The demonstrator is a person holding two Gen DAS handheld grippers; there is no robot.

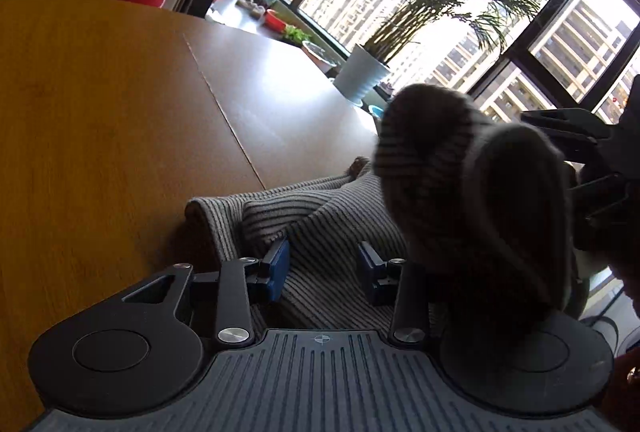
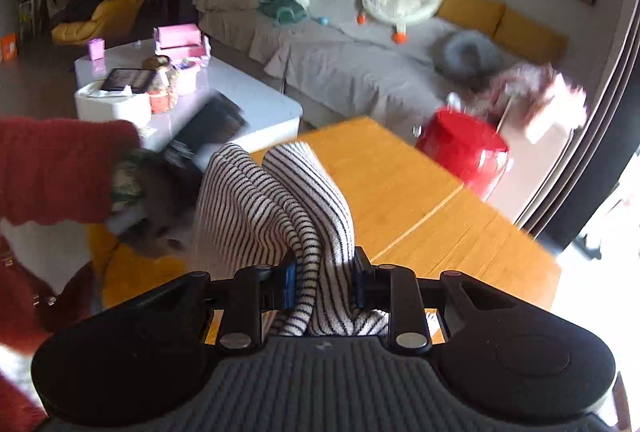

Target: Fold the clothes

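A: The striped garment is bunching up off the near edge of the wooden table, and the right gripper is clamping a thick fold of it, cloth squeezed between both blue pads.

B: And from the left wrist view, the rest of the garment is lying crumpled on the table, with a lifted loop hanging at the right, near the other tool.

A: The left gripper is sitting right over the cloth. Its fingers are looking narrowed, stripes lying between them, but I can't quite tell whether the pads are biting or only straddling the fabric.

B: That's my worry. If the left is only resting there, the cloth is probably sliding out the moment the right one is pulling.

A: And the right is holding a wad, not one clean edge. Several layers are going in together, so any fold from here is likely coming out lopsided.

B: The lifted loop is also drooping close to the left tool's right finger. It could be snagging on the linkage.

A: Further out, the red tub is standing at the far right corner of the table. A wide swing of cloth could be brushing it.

B: The person's red sleeve is crowding in from the left too, so room is getting tight.
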